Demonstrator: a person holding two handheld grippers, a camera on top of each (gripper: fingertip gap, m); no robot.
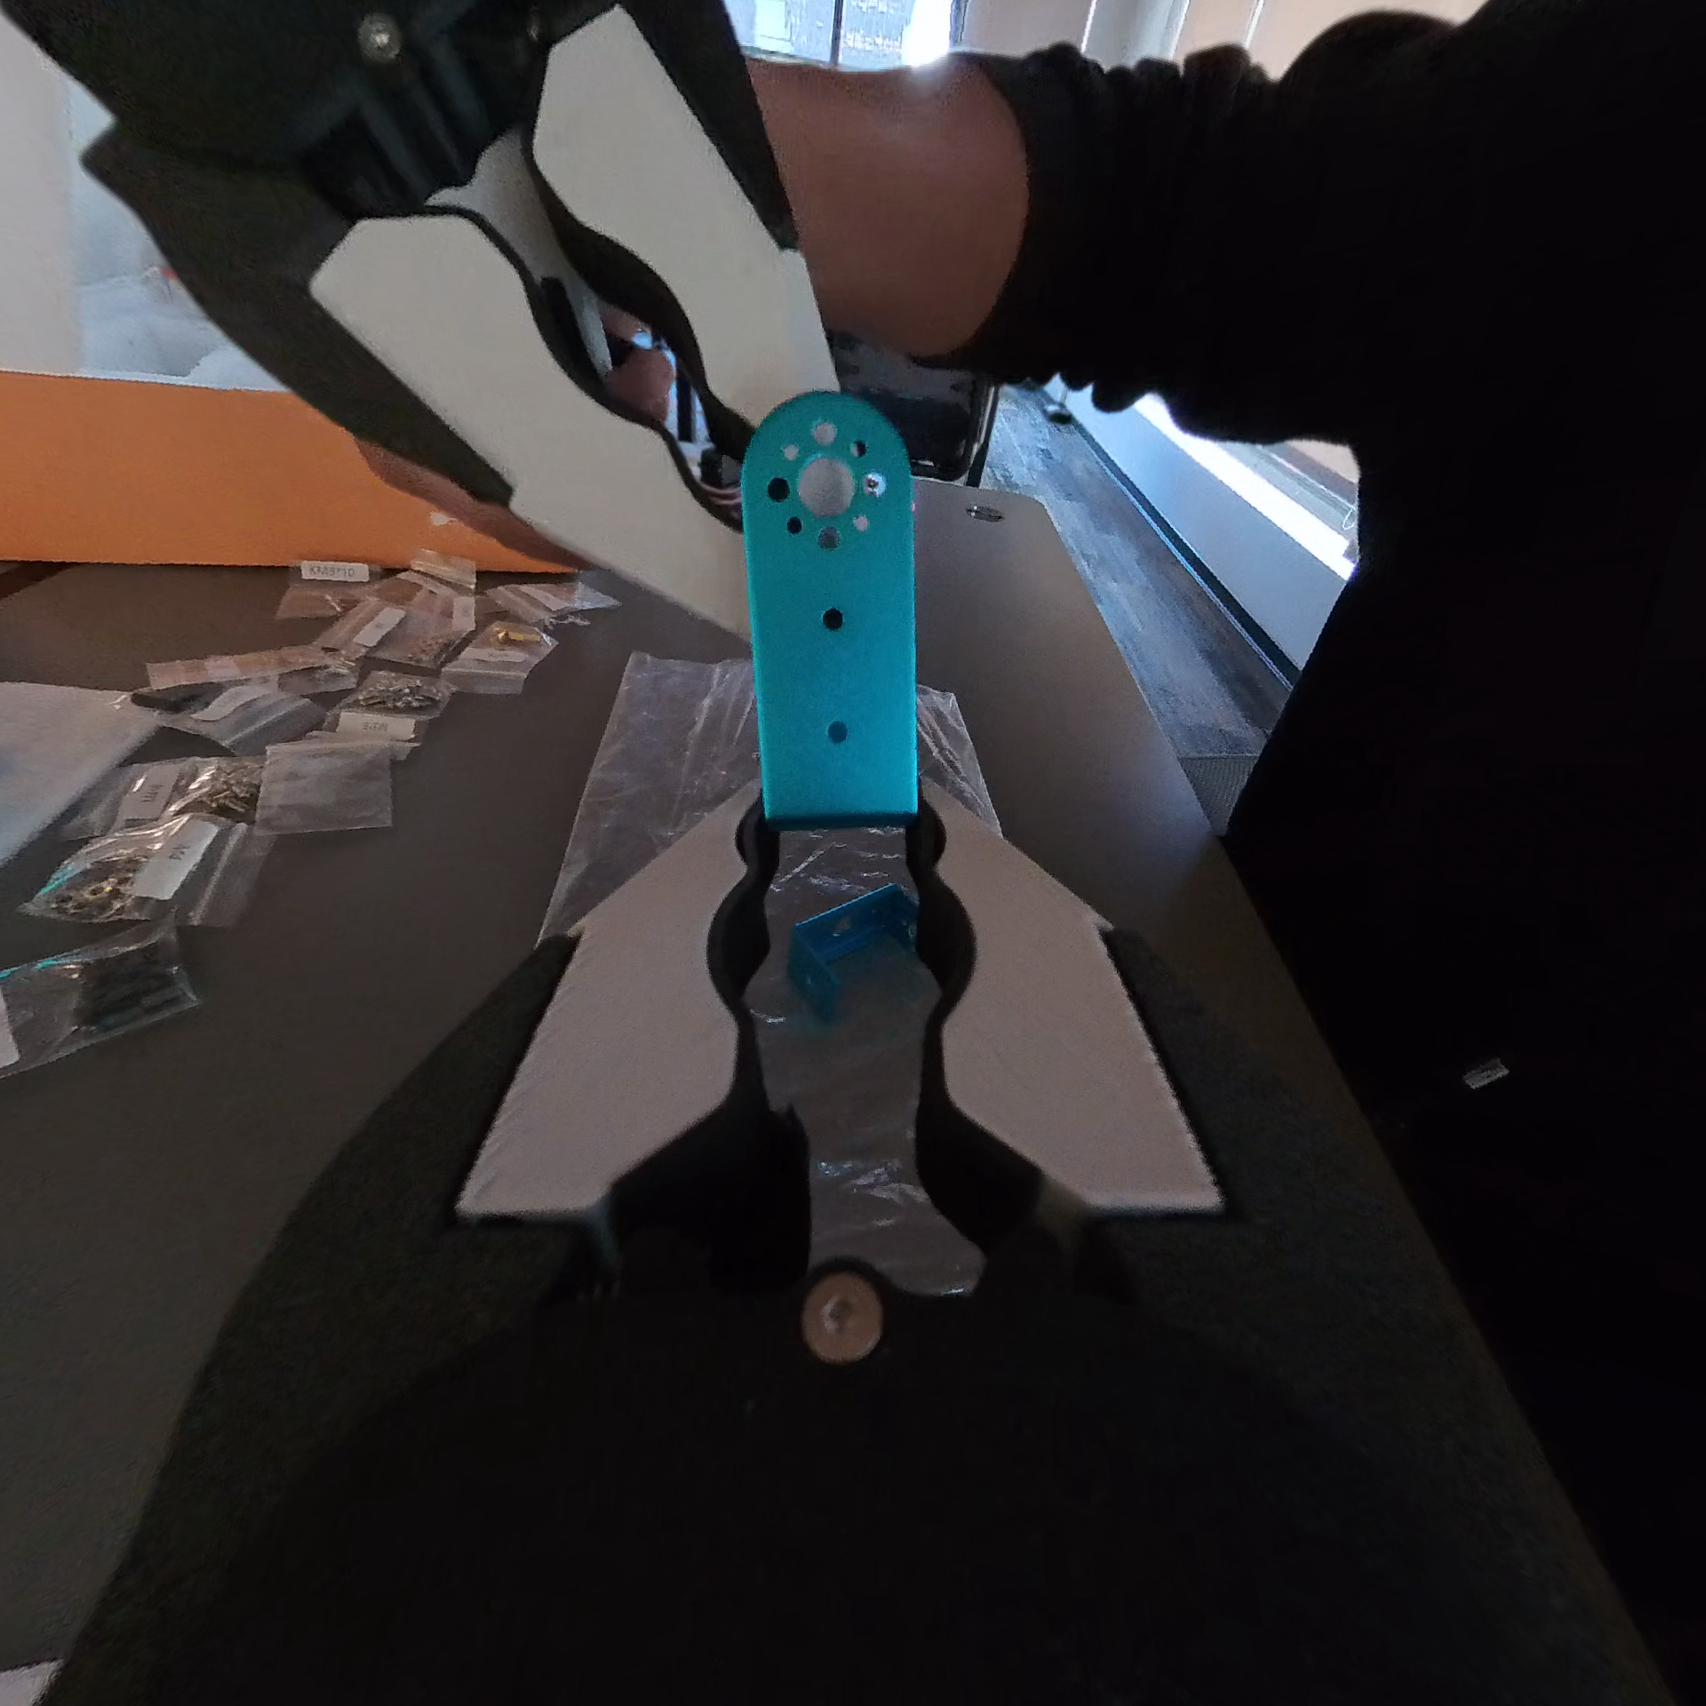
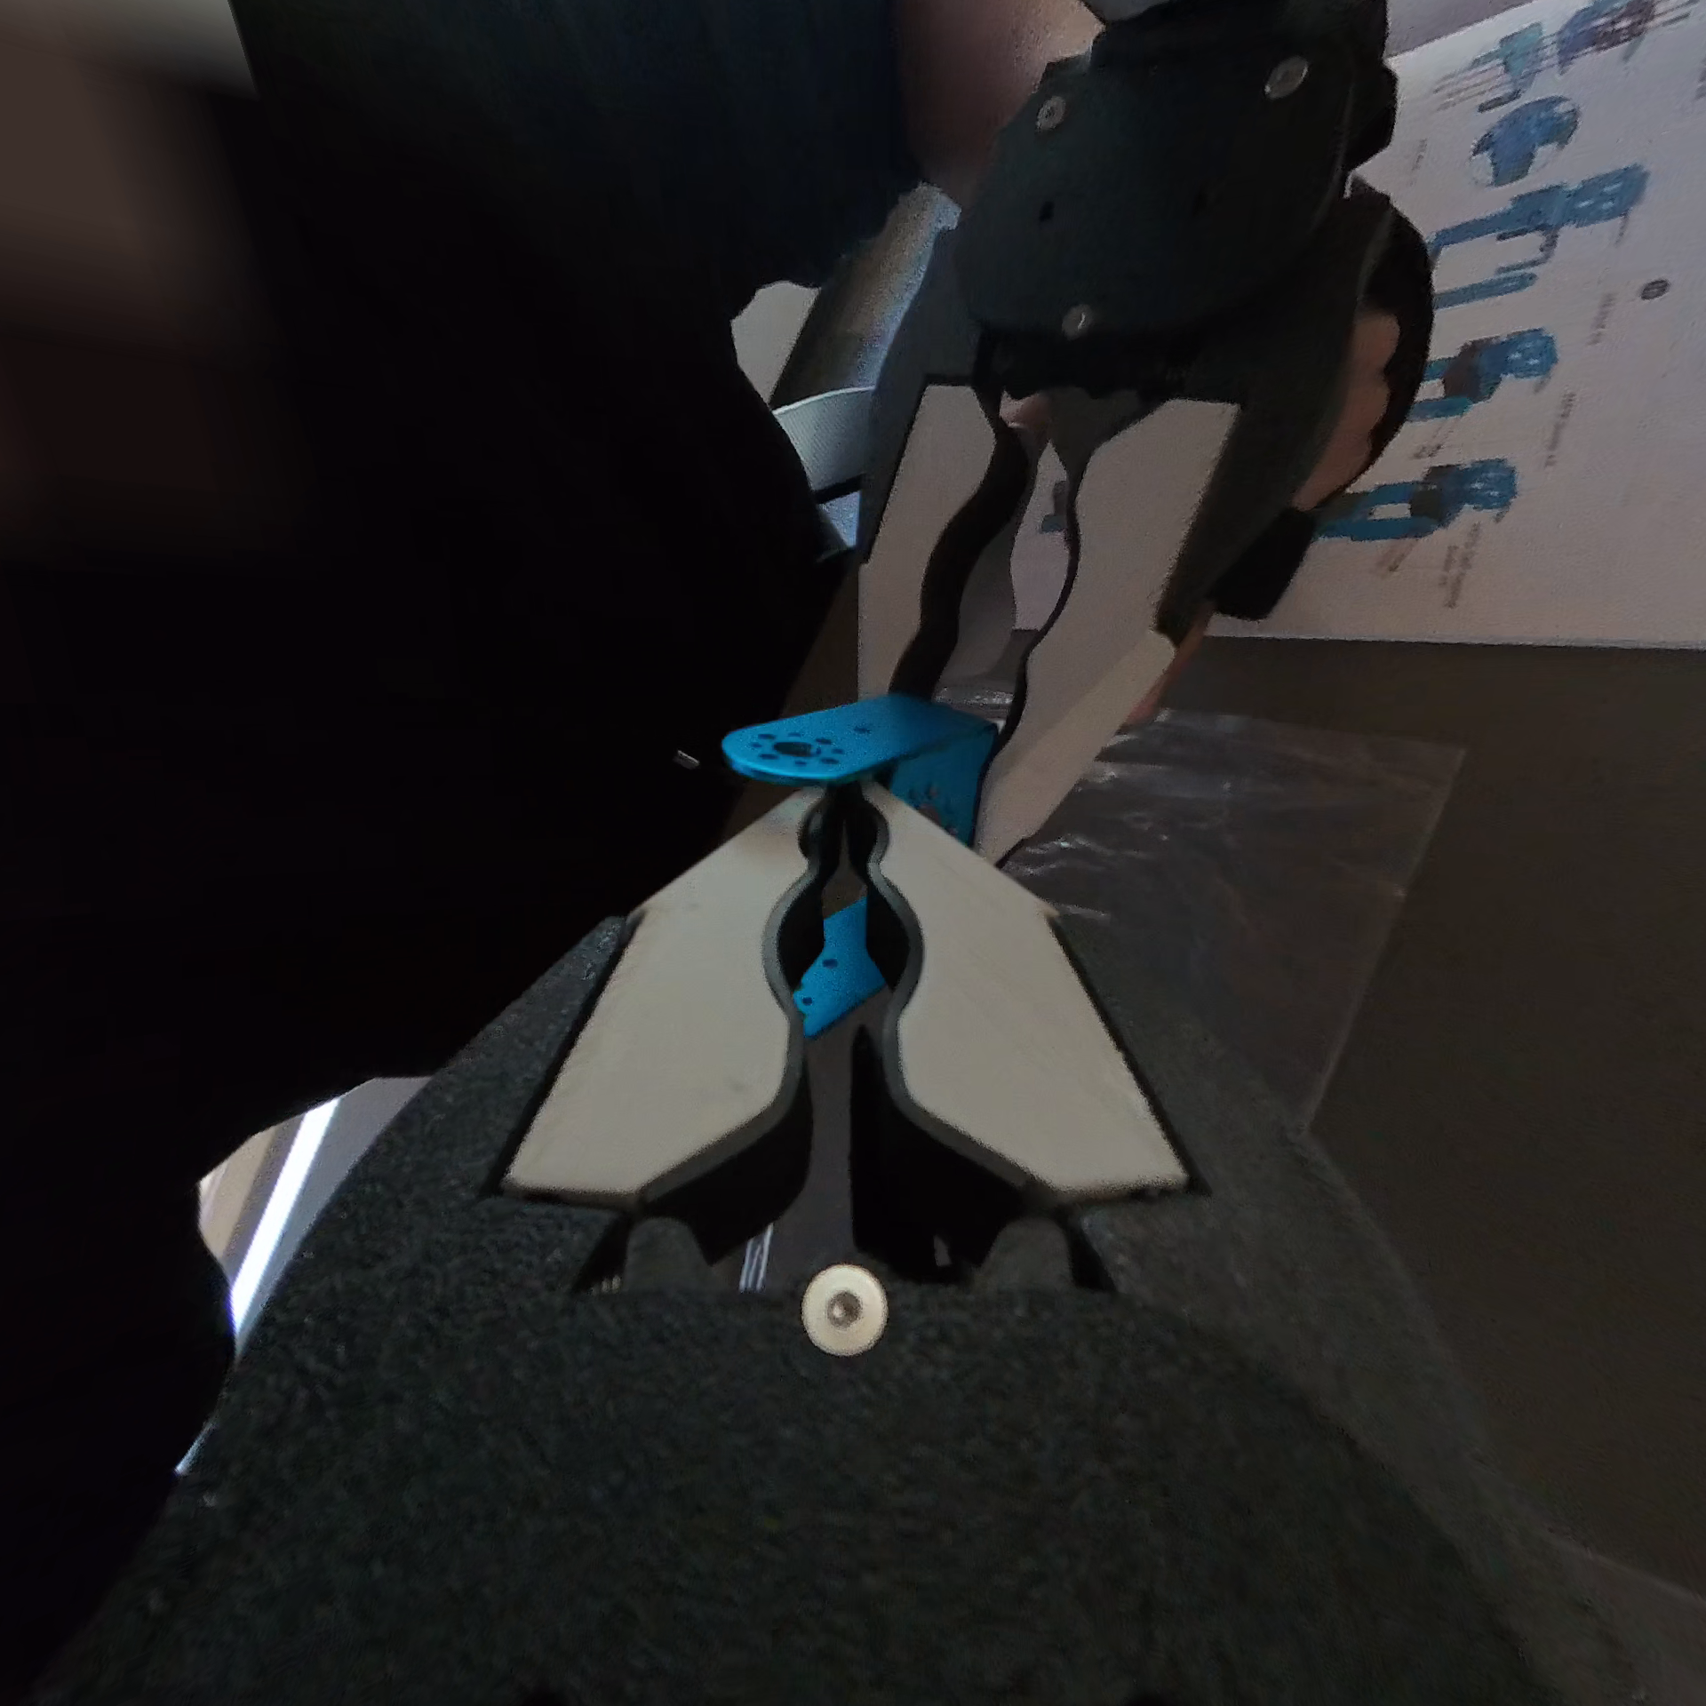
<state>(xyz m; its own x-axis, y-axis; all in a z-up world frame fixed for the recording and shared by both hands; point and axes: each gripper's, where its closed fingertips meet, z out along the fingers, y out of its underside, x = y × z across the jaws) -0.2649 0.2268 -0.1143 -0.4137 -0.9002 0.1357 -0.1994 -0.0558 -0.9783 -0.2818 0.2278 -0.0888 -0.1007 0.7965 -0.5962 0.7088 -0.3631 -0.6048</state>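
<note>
**Over a dark worktop, a teal bracket held up between two grippers**

The dark worktop (image 1: pixel 369 1062) fills the lower half of both views, with a window behind it.

Nearest in the left wrist view, the left gripper (image 1: pixel 840 822) has its fingers clenched on the base of a teal metal servo bracket (image 1: pixel 835 628). The bracket is off the worktop, and its long arm points to 12 o'clock. Gripping it low seems meant to leave the ring of holes at the rounded end clear.

Through the gap between those fingers, a small blue U-bracket (image 1: pixel 849 951) lies on a clear plastic bag (image 1: pixel 665 738).

In its own view, the right gripper (image 2: pixel 845 808) has its fingers drawn almost together. The tips sit just under the bracket's rounded end, likely lined up on the holes. Whether they pinch anything cannot be told.

Farther off, at 9 o'clock in the left wrist view, small zip bags of screws (image 1: pixel 277 738) are scattered within easy reach. An orange box (image 1: pixel 185 480) stands beyond them. In the right wrist view, at 2 o'clock, is a white sheet printed with blue figures (image 2: pixel 1523 323).
</note>
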